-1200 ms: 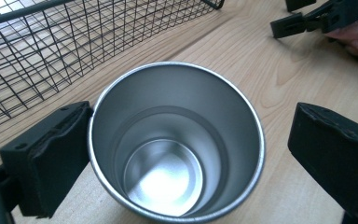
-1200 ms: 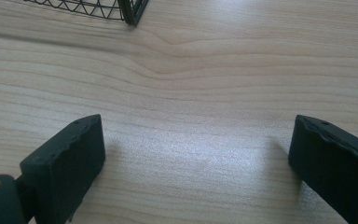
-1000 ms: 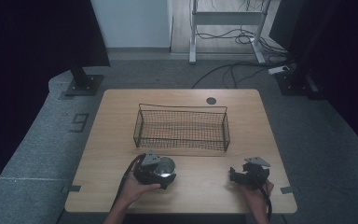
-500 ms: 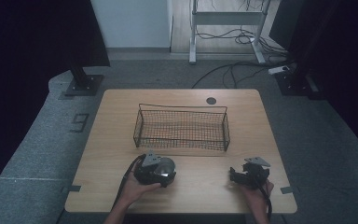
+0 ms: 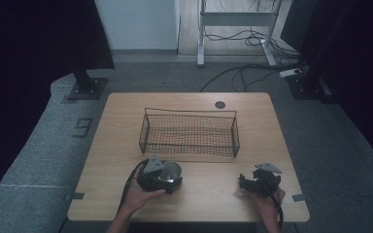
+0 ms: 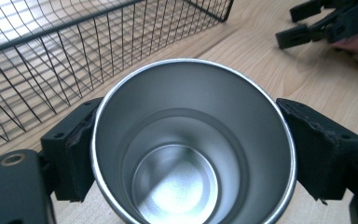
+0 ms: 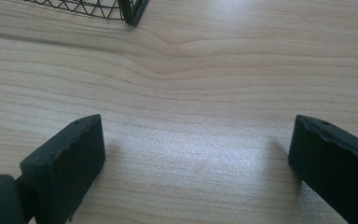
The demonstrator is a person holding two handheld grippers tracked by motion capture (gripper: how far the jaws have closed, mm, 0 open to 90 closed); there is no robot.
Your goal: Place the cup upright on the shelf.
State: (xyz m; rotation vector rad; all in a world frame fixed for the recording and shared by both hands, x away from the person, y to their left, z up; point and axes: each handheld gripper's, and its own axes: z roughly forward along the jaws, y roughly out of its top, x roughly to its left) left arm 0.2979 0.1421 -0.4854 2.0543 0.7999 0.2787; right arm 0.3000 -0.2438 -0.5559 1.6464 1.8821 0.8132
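Note:
A steel cup (image 5: 171,172) stands upright on the wooden table (image 5: 126,121) just in front of the wire basket (image 5: 188,145). My left gripper (image 5: 162,175) has just been closing, and its pads (image 6: 81,149) now press on the two sides of the cup (image 6: 191,140), whose empty inside faces the left gripper view. My right gripper (image 5: 246,183) rests near the table's front right. In the right gripper view, my right gripper (image 7: 196,163) stands open over bare wood with nothing between its jaws.
The black wire basket (image 6: 51,56) is empty, and its corner (image 7: 133,11) shows at the top of the right gripper view. A round grommet (image 5: 220,104) sits at the table's far edge. Cables and stand feet lie on the floor beyond.

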